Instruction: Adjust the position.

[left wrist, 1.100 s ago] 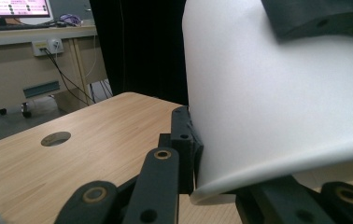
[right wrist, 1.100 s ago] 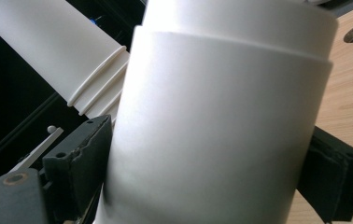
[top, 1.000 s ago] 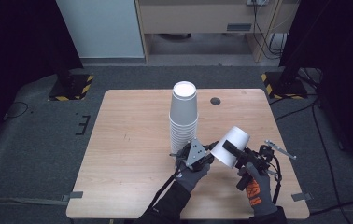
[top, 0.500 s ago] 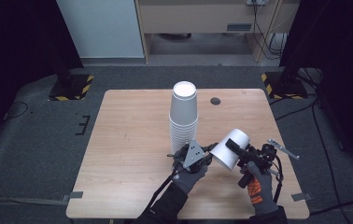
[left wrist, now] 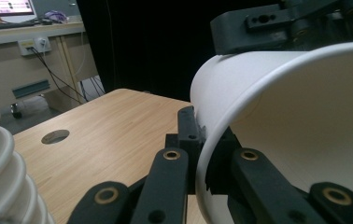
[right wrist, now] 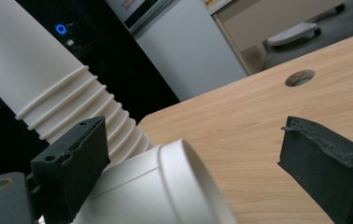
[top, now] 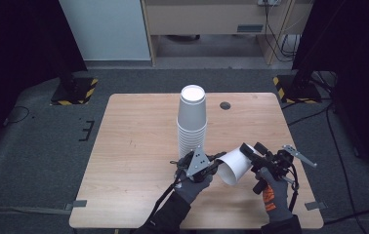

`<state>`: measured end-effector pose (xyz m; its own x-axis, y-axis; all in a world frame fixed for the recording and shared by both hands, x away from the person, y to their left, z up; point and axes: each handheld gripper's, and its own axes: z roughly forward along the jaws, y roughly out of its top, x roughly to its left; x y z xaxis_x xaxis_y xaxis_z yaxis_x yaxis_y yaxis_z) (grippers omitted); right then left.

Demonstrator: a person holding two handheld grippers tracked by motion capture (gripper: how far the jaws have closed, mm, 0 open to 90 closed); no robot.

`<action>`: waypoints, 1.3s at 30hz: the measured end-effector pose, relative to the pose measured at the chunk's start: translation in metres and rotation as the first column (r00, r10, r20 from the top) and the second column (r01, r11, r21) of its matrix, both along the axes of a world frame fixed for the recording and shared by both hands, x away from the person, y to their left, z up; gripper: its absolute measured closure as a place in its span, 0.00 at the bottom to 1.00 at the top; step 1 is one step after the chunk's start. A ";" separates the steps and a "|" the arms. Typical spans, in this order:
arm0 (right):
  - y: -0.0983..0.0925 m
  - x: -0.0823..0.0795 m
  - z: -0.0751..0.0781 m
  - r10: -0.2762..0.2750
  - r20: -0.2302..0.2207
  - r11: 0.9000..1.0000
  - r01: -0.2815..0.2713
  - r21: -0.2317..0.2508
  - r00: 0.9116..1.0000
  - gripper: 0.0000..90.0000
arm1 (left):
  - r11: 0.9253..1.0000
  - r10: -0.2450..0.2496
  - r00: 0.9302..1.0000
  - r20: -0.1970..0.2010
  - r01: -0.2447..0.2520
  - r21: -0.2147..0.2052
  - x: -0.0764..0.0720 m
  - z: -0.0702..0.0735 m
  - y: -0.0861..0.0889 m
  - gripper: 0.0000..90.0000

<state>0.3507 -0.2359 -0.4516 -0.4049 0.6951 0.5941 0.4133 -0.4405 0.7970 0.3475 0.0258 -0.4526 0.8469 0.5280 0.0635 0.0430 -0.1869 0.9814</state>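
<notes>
Tabletop (top: pixel 138 141); left claw (left wrist: pixel 201 154) pinches tilted cup (left wrist: pixel 296 121) rim.

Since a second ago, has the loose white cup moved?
Yes. The loose cup has shifted slightly left, toward the cup stack, and nearer the table's near edge.

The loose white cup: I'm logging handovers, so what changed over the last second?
The left gripper has just been closing and now pinches the rim of the loose cup. The right gripper stands open around the cup's base. The cup stack and table stayed as they were.
</notes>
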 end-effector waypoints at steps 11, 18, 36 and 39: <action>-0.013 0.003 0.000 -0.068 0.014 0.995 0.069 -0.068 0.998 0.13 | 0.999 -0.034 0.999 -0.014 0.034 0.037 -0.008 0.011 0.019 0.96; -0.018 0.005 -0.001 -0.077 0.023 0.987 0.080 -0.138 0.997 0.13 | 0.998 -0.034 0.999 -0.025 0.035 0.042 -0.012 0.016 0.039 0.96; -0.024 0.002 -0.007 -0.082 0.039 0.926 0.091 -0.367 0.996 0.13 | 0.999 0.004 0.998 -0.065 -0.001 0.050 -0.023 0.013 0.087 0.96; -0.025 0.000 -0.008 -0.081 0.043 0.914 0.092 -0.396 0.996 0.13 | 0.999 0.015 0.998 -0.068 -0.012 0.044 -0.026 0.013 0.095 0.96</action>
<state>0.3511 -0.2614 -0.4601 -0.3438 0.9046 0.2521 0.3650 -0.1186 0.9234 0.3215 0.1211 -0.4399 0.8428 0.5375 0.0284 0.1129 -0.2282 0.9670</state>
